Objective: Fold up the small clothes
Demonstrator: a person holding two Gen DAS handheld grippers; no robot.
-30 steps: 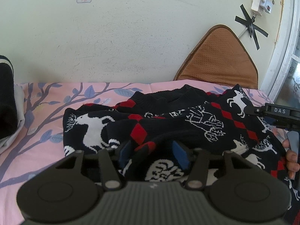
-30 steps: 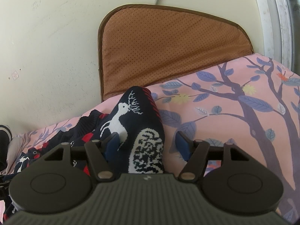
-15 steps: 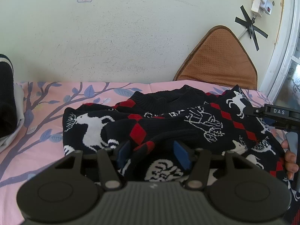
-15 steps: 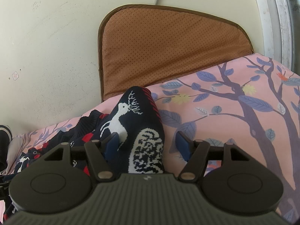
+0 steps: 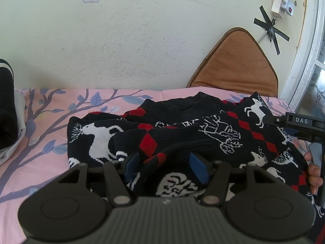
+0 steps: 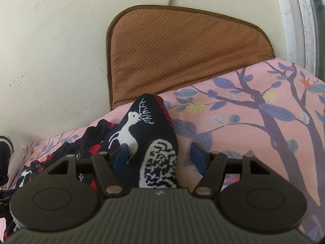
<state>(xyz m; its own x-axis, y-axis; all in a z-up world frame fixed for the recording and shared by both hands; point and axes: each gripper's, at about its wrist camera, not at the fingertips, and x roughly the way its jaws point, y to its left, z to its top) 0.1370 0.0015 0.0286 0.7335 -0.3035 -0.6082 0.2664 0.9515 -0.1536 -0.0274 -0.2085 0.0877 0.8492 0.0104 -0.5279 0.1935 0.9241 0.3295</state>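
My left gripper (image 5: 166, 167) points down at the near edge of the sweater (image 5: 182, 134), which lies partly folded on the pink sheet (image 5: 40, 162). A raised fold of dark knit with a red band and a white figure sits between my blue pads (image 5: 198, 167). My jaws have just been opening a little, and I see a gap on either side of the fold, so I am not pinching it.

The sweater is dark with white deer and red diamonds. Its ribbed collar lies at the far side, toward the wall (image 5: 142, 40). A deer panel lies at the left, and another reaches far right toward the brown cushion (image 5: 239, 67) that leans on the wall.

My right gripper (image 6: 159, 155) sits at the sweater's right end. A hump of knit with a white deer stands between its jaws, touching the left pad (image 6: 121, 156), while the right pad stands clear of it over bare sheet. These jaws are released too.

In the left view my other tool shows at the right edge, with the fingers of my right hand (image 5: 313, 172) beside the cloth. At the far left lies a dark and white garment (image 5: 8, 105).
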